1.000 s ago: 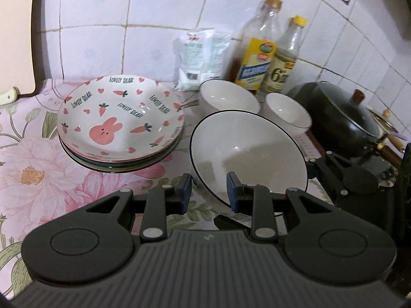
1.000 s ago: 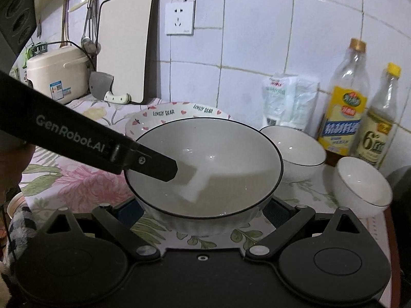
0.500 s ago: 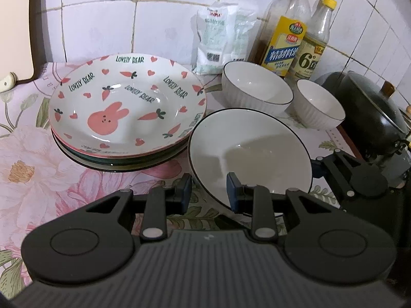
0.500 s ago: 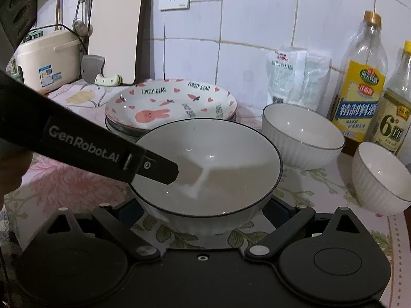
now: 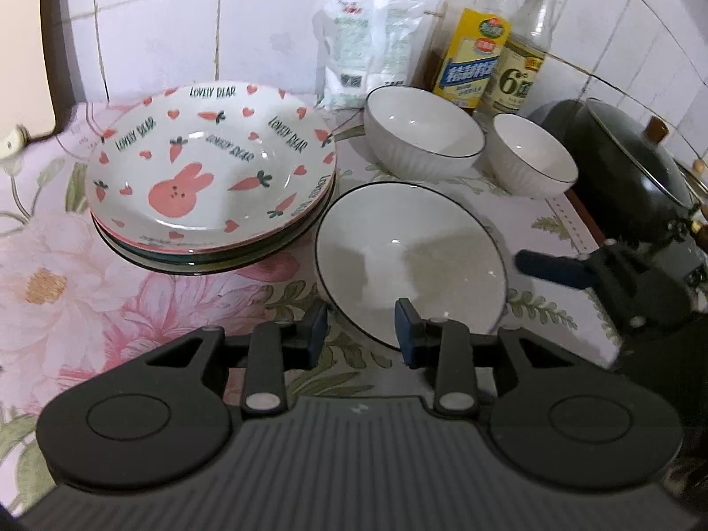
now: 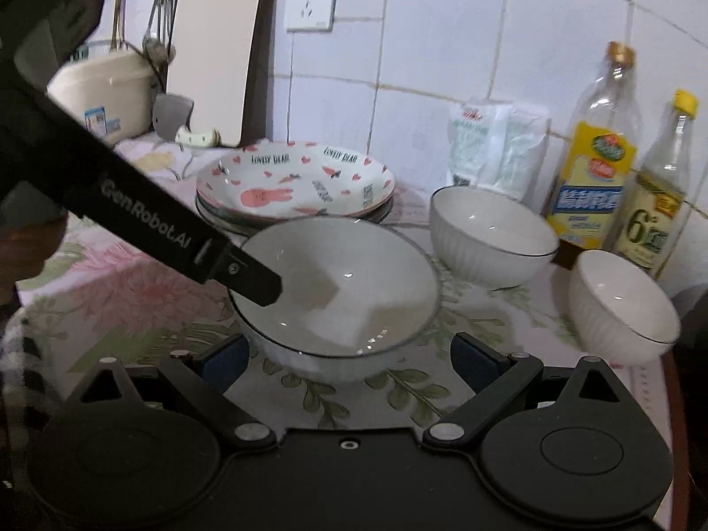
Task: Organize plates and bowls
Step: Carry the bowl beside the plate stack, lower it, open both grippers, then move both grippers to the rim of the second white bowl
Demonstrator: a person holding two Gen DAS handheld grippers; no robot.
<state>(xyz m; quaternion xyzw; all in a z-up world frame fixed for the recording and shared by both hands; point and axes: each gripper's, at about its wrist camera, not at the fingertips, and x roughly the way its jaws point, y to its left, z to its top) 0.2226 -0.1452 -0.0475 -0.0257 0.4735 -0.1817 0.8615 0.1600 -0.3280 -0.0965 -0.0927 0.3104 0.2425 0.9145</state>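
Bowl [image 5: 409, 256], white with a dark rim, sits on the floral cloth [image 5: 66, 265] just beside the stacked rabbit plates [image 5: 212, 172]; the left gripper [image 5: 360, 332] is opening, its near rim between unpressed pads. Right wrist view: right gripper [image 6: 349, 354] stands wide, flanking the bowl [image 6: 340, 292] without touching.

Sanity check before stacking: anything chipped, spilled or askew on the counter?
Nothing stands out. The plate stack sits level, with its edges slightly staggered. The three bowls, large, medium and small, stand upright, empty and apart. No chips or spills show.
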